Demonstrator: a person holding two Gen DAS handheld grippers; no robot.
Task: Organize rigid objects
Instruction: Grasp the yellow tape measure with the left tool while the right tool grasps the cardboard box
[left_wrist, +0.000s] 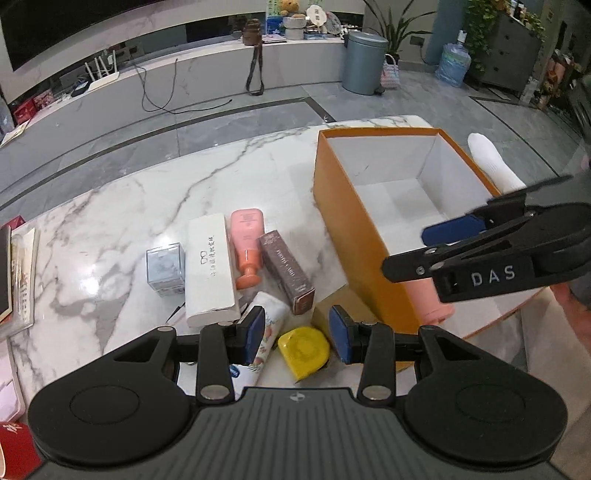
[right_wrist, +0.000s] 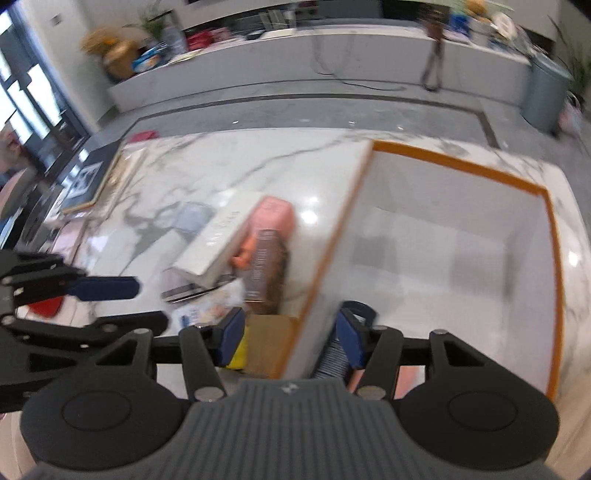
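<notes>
Both tools empty, jaws apart, beside the open orange cardboard box.
Left tool: straddle the yellow rounded case squarely; right tool should stay off the box wall.

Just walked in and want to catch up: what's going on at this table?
A person holds a two-finger gripper in each hand, sorting small items on a marble table into an orange box. The box looks empty. The left gripper hovers open over a yellow item, holding nothing. The right gripper is open above the box's near wall. A pink bottle and cartons wait beside it.
</notes>
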